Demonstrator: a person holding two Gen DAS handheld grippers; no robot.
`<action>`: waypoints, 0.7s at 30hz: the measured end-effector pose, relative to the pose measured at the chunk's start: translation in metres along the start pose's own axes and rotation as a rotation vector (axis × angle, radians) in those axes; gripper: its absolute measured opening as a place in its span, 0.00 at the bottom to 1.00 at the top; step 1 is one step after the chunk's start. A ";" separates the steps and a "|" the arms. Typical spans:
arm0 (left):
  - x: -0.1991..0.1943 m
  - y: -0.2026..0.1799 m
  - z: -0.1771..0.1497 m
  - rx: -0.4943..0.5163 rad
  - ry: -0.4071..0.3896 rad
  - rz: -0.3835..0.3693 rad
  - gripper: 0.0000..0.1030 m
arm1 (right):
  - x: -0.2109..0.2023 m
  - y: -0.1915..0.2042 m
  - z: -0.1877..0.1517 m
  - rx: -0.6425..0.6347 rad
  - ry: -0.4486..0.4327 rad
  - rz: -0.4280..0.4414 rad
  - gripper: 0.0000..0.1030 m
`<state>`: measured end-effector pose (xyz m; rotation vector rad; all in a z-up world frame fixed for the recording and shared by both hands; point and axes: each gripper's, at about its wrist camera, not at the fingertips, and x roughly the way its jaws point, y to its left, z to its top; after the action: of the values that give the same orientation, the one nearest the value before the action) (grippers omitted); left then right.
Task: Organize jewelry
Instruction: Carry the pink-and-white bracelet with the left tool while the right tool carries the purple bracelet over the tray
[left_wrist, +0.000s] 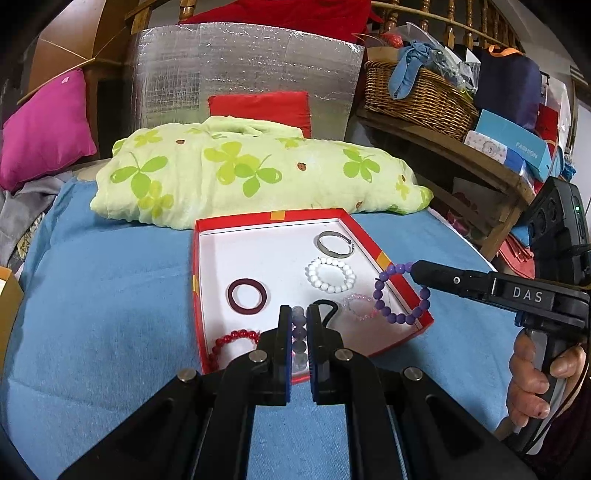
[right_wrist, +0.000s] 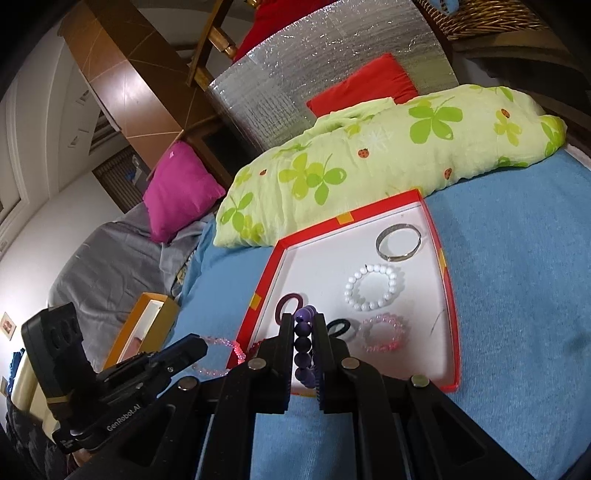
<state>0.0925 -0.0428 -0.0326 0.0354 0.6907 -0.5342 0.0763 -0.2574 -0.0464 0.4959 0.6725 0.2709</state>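
Observation:
A red box lid with a white inside (left_wrist: 258, 258) (right_wrist: 321, 266) lies on the blue cloth. In it are a silver bangle (left_wrist: 334, 242) (right_wrist: 399, 242), a white bead bracelet (left_wrist: 330, 275) (right_wrist: 375, 288), a maroon hair tie (left_wrist: 247, 295), a pink bead bracelet (left_wrist: 358, 306) (right_wrist: 382, 332), a black hair tie (right_wrist: 340, 326) and a red bead bracelet (left_wrist: 232, 339). My left gripper (left_wrist: 299, 317) is shut on a pale clear-bead bracelet (left_wrist: 299, 343) (right_wrist: 218, 356) at the lid's near edge. My right gripper (right_wrist: 304, 325) (left_wrist: 413, 267) is shut on a purple bead bracelet (left_wrist: 400, 295) (right_wrist: 303, 350) above the lid's right corner.
A green clover-print quilt (left_wrist: 251, 173) lies behind the lid, with a silver foil panel (left_wrist: 240, 74) and red cushion behind it. A pink pillow (left_wrist: 44, 129) is at left, a wicker basket (left_wrist: 417, 96) on a shelf at right, an orange box (right_wrist: 144, 332) on the left.

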 end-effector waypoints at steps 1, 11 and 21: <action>0.001 0.000 0.001 0.002 0.001 0.004 0.07 | 0.001 -0.001 0.002 0.003 -0.006 0.000 0.10; 0.016 -0.006 0.020 0.081 -0.001 0.075 0.07 | 0.020 -0.024 0.020 0.103 -0.032 0.022 0.10; 0.033 0.002 0.038 0.131 0.003 0.148 0.07 | 0.034 -0.024 0.030 0.118 -0.040 0.035 0.10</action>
<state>0.1377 -0.0641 -0.0235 0.2088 0.6492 -0.4364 0.1237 -0.2749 -0.0569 0.6247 0.6435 0.2548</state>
